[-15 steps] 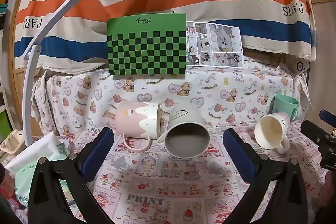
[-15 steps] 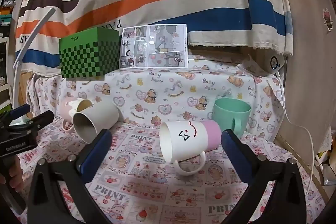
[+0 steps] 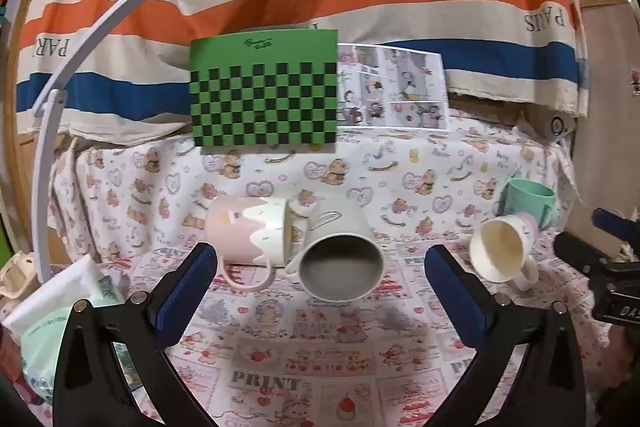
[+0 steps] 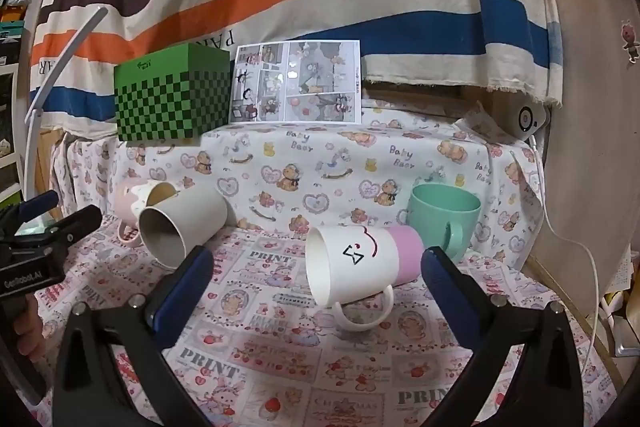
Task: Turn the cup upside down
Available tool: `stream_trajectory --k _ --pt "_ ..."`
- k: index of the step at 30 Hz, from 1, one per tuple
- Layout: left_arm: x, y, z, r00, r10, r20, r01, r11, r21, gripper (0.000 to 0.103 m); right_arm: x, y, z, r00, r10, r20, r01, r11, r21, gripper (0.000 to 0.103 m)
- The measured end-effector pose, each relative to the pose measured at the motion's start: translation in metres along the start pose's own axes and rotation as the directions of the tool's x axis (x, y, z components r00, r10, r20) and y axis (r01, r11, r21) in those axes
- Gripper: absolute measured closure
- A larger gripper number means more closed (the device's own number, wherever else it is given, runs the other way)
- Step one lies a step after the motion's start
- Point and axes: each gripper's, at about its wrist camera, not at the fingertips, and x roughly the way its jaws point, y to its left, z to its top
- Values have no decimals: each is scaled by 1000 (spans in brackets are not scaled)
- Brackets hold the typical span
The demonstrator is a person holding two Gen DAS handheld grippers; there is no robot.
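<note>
In the left wrist view my left gripper (image 3: 320,279) is open and empty, just short of a grey-white mug (image 3: 340,259) that lies on its side with its mouth toward me. A pink and cream mug (image 3: 248,231) lies on its side beside it on the left. In the right wrist view my right gripper (image 4: 316,279) is open and empty, its fingers on either side of a white and pink smiley mug (image 4: 360,263) that lies on its side, handle forward. A mint green mug (image 4: 444,219) stands upright behind it.
A printed cloth (image 4: 280,347) covers the table and a raised step at the back. A green checkered box (image 4: 172,99) and a comic sheet (image 4: 296,83) stand on the step. A white curved lamp arm (image 3: 60,87) and plastic bags (image 3: 52,331) are at the left.
Both grippers have stayed nearly still and open. The mugs have not moved.
</note>
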Motion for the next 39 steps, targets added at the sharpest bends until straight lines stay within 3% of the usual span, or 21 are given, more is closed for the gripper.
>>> stream_trajectory --k 6,21,39 --pt "3 -1 0 994 106 -8 -106 994 -7 0 1 1 4 1000 0 1 0 1000 -3 0" --pt "2 -6 -1 1000 18 -11 -18 1000 8 0 0 1 3 1000 2 1 -2 1000 -4 0" --pt "1 -2 -1 998 64 -12 -64 998 -2 0 1 0 4 1000 2 -2 -2 1000 -3 0"
